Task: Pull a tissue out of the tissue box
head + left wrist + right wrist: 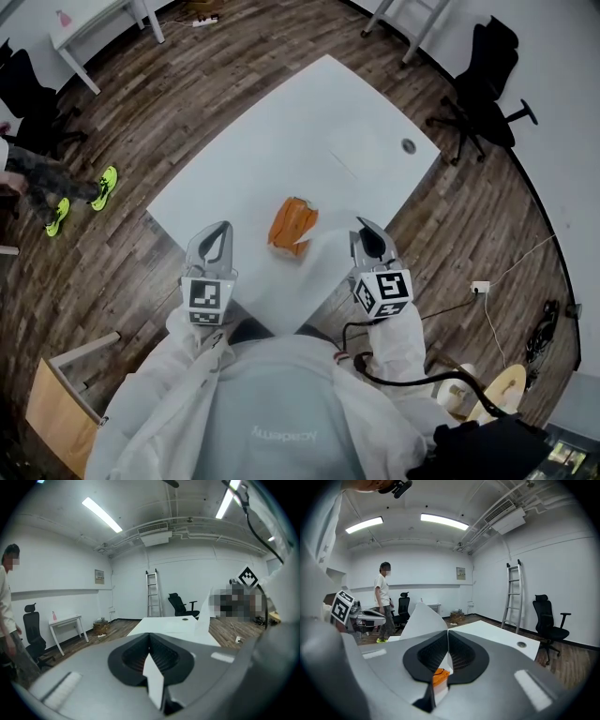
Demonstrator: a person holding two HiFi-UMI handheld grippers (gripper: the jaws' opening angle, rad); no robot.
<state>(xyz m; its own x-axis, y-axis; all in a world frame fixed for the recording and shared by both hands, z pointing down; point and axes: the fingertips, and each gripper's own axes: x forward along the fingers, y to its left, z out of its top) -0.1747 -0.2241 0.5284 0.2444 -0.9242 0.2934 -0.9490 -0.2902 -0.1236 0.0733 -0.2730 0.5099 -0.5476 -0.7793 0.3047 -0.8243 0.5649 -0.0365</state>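
An orange tissue box (291, 221) lies near the middle of the white table (281, 141). My right gripper (366, 229) hovers just right of the box, shut on a white tissue (326, 246) that stretches from its tips toward the box. In the right gripper view the sheet (421, 619) stands up left of the closed tips (448, 633), and the box (439, 677) shows orange below them. I cannot tell whether the tissue's far end is clear of the box. My left gripper (220, 232) rests left of the box with its jaws together (150, 635), holding nothing. The left gripper view shows the tissue (204, 616) off to the right.
A cable hole (408, 145) sits near the table's far right corner. Black office chairs (487, 84) (28, 98) stand on the wooden floor, and a person in green shoes (103, 187) is at the left. A ladder (512, 595) leans on the wall.
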